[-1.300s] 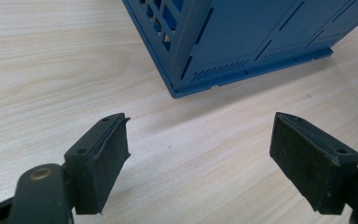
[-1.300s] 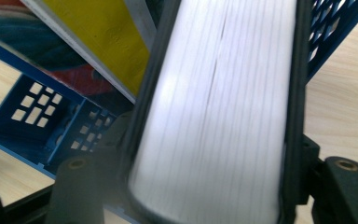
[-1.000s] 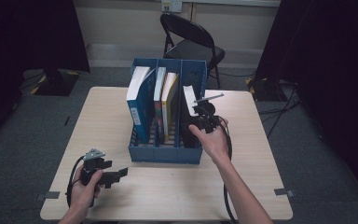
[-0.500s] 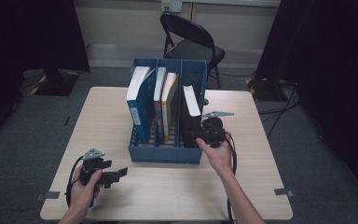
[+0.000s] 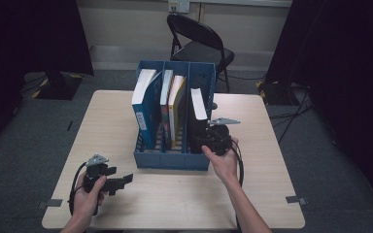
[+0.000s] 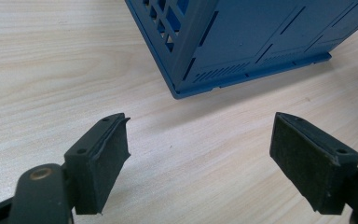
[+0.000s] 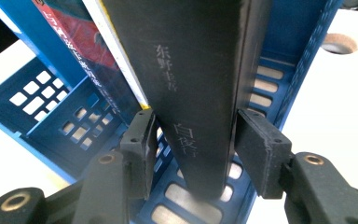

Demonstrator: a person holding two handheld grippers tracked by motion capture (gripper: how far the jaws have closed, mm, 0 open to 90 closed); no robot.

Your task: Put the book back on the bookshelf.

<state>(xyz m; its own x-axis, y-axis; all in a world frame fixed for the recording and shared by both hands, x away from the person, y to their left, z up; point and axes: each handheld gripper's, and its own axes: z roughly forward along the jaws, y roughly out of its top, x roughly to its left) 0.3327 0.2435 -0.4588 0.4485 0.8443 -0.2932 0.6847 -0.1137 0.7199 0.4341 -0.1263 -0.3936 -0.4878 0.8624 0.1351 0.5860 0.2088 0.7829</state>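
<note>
The black book (image 7: pixel 193 93) is stood up in the right slot of the blue rack (image 5: pixel 175 160) on the table (image 5: pixel 252 204). It is squeezed by the right gripper (image 7: pixel 193 142), whose jaws have just been closing. The left gripper (image 6: pixel 198 158) is held wide open over the table, near the rack's corner

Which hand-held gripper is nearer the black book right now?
Right. The right hand-held gripper has its jaws around the black book in the blue file rack. The left hand-held gripper is open over the table, in front of the rack's left corner.
</note>
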